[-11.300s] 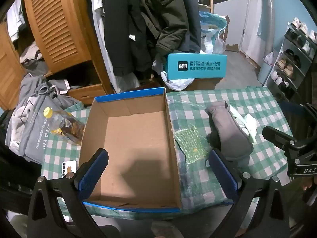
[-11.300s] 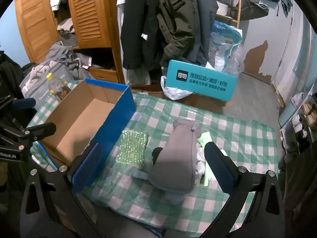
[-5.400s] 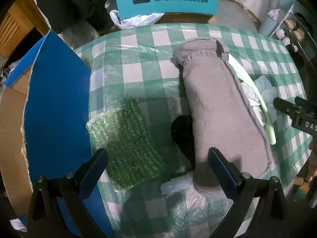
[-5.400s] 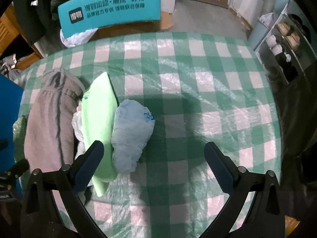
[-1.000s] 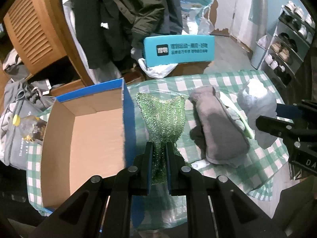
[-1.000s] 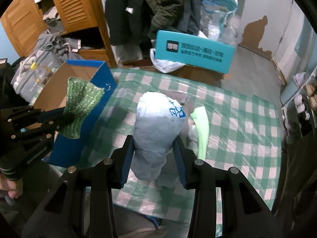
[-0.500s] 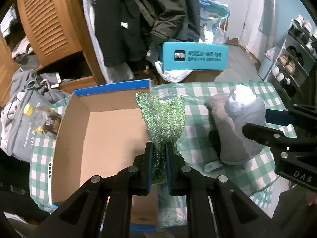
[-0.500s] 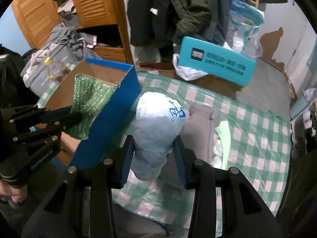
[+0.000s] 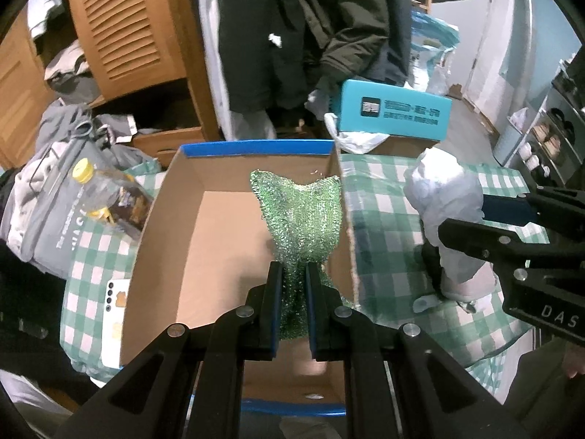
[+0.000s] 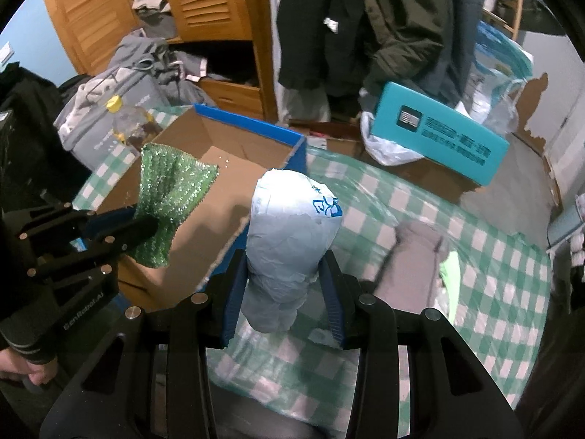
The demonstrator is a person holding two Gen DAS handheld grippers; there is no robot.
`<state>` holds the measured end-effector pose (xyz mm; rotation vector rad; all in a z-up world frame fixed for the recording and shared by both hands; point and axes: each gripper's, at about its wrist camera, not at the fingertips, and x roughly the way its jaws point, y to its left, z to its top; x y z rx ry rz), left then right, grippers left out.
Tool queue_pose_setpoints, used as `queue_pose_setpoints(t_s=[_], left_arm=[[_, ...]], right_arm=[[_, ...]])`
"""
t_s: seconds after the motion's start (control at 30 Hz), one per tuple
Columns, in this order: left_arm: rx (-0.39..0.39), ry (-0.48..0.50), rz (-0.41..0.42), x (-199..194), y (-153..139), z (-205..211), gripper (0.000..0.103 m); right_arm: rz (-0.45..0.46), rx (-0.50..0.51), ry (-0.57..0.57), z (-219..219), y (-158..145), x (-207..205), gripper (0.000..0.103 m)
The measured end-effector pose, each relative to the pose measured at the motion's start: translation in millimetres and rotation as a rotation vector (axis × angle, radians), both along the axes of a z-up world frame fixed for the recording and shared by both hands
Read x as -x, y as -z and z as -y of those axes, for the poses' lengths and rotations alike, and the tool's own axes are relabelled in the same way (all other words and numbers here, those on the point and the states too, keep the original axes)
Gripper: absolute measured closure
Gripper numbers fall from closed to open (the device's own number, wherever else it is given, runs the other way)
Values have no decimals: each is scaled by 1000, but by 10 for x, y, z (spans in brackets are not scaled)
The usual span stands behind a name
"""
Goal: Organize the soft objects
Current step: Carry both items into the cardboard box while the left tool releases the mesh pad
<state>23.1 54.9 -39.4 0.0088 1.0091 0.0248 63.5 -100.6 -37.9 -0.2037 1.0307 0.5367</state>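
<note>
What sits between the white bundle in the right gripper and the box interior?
In the right wrist view, only the cardboard box's blue right wall lies between it and the white bundle.

White letters "DAS" stand on the black right gripper (image 9: 486, 219) body at the near right of the left wrist view. "GenRobot.AI" runs along the left gripper (image 10: 144, 225) body. The teal box (image 10: 438, 133) carries white Chinese characters, too blurred to read, as are the white words on the grey bag (image 9: 55, 216).
</note>
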Motion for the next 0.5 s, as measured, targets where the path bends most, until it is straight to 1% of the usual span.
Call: queue_pose_setpoints(t_s=[0.33, 0.5], left_arm=[[15, -73, -18, 54, 99, -416, 91], [13, -98, -33, 62, 169, -546, 91]], right_arm=[[-21, -8, -66, -511, 29, -35, 64], [-41, -8, -88, -713, 80, -51, 64]])
